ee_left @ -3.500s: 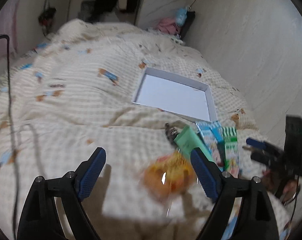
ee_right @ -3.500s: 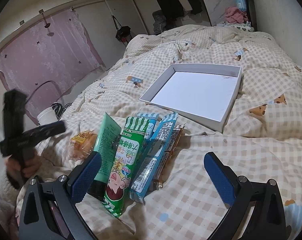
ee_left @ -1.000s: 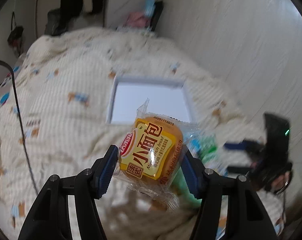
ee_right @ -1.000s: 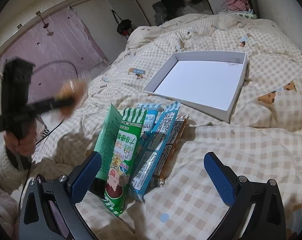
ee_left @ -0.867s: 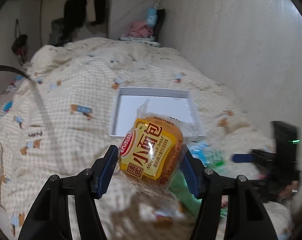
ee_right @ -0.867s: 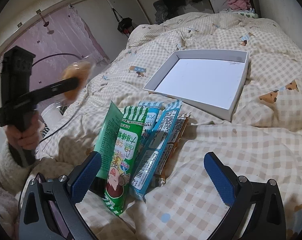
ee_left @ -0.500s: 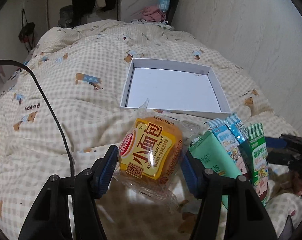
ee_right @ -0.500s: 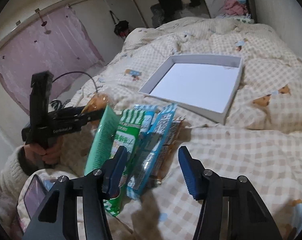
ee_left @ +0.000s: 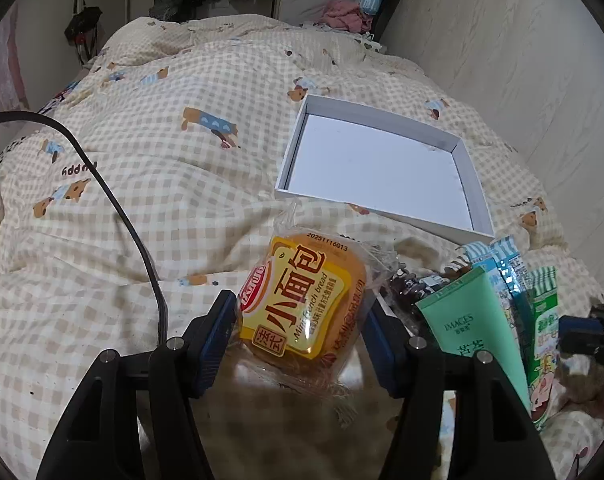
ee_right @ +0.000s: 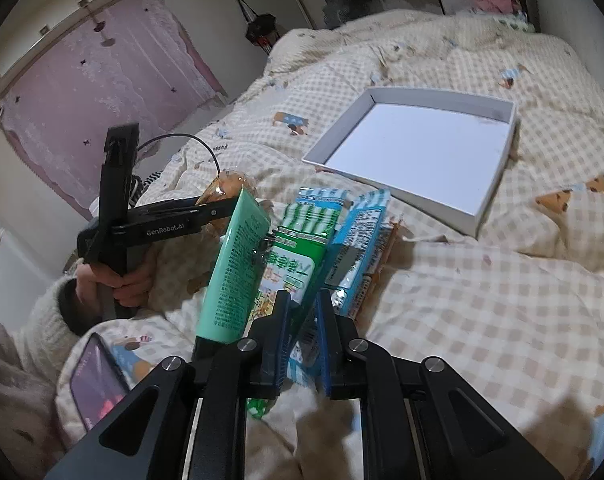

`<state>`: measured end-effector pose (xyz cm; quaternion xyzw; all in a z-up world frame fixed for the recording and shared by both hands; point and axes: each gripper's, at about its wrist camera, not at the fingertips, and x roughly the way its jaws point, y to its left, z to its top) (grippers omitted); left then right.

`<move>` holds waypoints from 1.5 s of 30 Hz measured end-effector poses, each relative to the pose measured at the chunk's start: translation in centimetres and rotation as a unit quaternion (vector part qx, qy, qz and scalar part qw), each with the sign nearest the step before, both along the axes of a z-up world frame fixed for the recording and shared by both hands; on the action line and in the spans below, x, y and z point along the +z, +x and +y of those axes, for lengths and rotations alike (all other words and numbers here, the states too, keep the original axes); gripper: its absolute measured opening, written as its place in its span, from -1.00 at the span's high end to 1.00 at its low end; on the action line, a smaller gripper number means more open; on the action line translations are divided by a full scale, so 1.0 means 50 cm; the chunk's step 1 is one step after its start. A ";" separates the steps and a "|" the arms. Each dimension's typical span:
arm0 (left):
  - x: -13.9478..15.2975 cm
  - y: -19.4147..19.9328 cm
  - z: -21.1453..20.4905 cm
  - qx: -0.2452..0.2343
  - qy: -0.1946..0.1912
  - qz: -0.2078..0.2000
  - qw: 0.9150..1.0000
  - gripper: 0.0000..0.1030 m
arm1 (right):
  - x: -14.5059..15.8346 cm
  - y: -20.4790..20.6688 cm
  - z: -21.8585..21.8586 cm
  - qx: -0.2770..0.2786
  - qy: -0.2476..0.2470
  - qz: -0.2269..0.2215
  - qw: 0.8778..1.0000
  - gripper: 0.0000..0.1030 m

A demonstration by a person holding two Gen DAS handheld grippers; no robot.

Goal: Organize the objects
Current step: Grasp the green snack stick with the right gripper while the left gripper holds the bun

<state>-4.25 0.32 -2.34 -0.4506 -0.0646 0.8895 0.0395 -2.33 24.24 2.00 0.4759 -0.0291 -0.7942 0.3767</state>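
Observation:
My left gripper (ee_left: 300, 309) is shut on a yellow mini bread packet (ee_left: 302, 296) and holds it just above the checked duvet, left of the snack pile. The right wrist view shows it side-on, the bread (ee_right: 226, 186) at its tip. My right gripper (ee_right: 303, 316) points down into the pile, its jaws closing tight with the pads pressing the green striped snack packet (ee_right: 298, 256). A mint green tube (ee_right: 234, 272) leans on that packet's left, and a blue packet (ee_right: 359, 240) lies on its right. The white box (ee_left: 471, 184) sits beyond, nothing in it.
A phone (ee_right: 96, 376) lies on the bedding at my near left. A black cable (ee_left: 134, 232) crosses the duvet on the left. A person's hand (ee_right: 122, 280) in a fuzzy sleeve grips the left handle. A pale wall runs along the bed's right side.
The left gripper has come down with the bread packet to beside the pile. The right gripper's jaws went from wide open to shut on the green striped packet.

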 end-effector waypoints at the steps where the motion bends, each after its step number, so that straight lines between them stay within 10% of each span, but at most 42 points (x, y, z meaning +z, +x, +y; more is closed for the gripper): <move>1: -0.002 -0.001 0.001 0.000 -0.002 -0.003 1.000 -0.27 | 0.001 -0.004 0.005 -0.002 -0.004 -0.017 1.000 0.72; 23: -0.018 -0.013 0.001 0.002 0.000 -0.023 1.000 -0.27 | -0.015 0.046 0.001 0.025 -0.025 -0.144 0.989 0.70; 27: -0.018 -0.014 0.001 0.002 0.000 -0.022 1.000 -0.27 | -0.021 0.050 -0.010 0.028 -0.014 -0.146 0.989 0.00; 33: -0.019 -0.014 0.000 0.001 0.000 -0.022 1.000 -0.27 | -0.049 0.036 -0.034 0.022 0.004 -0.167 0.986 0.03; 38: -0.019 -0.013 0.000 0.001 0.000 -0.022 1.000 -0.27 | -0.075 0.017 -0.046 0.015 0.014 -0.190 0.982 0.70; 45: -0.019 -0.013 0.001 0.001 -0.001 -0.022 1.000 -0.27 | 0.016 -0.045 0.021 -0.029 0.004 -0.143 0.989 0.74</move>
